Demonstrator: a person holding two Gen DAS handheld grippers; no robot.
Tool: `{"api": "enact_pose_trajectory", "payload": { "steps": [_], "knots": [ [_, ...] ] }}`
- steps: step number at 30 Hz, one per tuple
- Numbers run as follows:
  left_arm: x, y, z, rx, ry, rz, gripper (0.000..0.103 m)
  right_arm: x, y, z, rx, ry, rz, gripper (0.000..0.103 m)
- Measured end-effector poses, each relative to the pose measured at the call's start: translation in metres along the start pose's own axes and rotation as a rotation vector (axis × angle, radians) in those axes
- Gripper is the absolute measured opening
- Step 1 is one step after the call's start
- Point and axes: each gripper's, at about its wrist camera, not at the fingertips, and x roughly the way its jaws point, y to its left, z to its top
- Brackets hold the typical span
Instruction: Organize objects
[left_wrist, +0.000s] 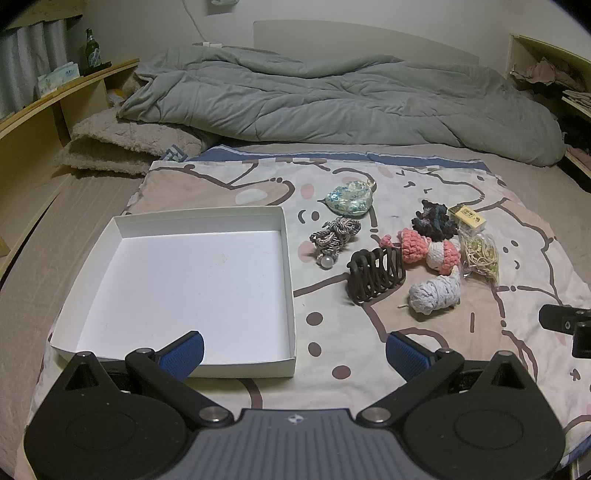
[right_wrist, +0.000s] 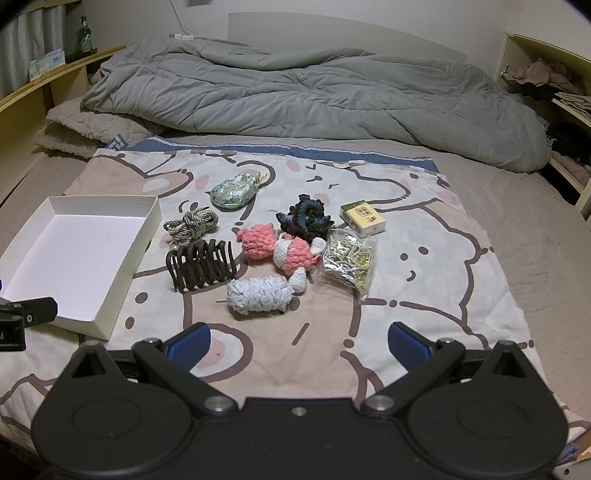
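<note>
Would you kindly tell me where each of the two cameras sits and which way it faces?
Left wrist view: sits on the left gripper, angled down over the bed at the white box; its own open blue-padded fingers show, and part of the other gripper at the right edge.
Right wrist view: sits on the right gripper, angled down at the hair claw and blue yarn piece; its own open fingers show.
Shared: the box, the trinkets, the grey duvet.

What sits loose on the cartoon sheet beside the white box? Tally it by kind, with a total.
Crocheted yarn pieces: 4 (pink, pink-and-white, pale blue, dark blue-black)
Hair accessories: 2 (dark claw clip, braided tie)
Pouches and packets: 3 (iridescent, clear bag, small carton)
Total: 9
</note>
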Motion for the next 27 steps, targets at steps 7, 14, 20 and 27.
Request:
{"api": "enact_pose_trajectory", "payload": {
  "steps": [7,14,20,27],
  "knots": [
    [-0.0004,-0.0021,0.0005,0.004,0.004,-0.005,0.103,0.0003,0.0003,-0.0002,-0.001,0.001,-0.001,0.103],
    [-0.0001,-0.0021,0.001,0.008,0.005,-0.009,0.103,0.0014,0.0002,-0.0014,-0.002,0.001,-0.001,0.103],
    [-0.001,-0.0028,0.0013,0.013,0.004,-0.012,0.103,0.0043,-0.0006,-0.0014,-0.001,0.002,-0.002,0.103],
    [-0.0014,-0.0024,0.0022,0.013,0.005,-0.014,0.103,0.0041,0.0007,-0.0032,-0.004,0.005,-0.003,0.103]
  ]
}}
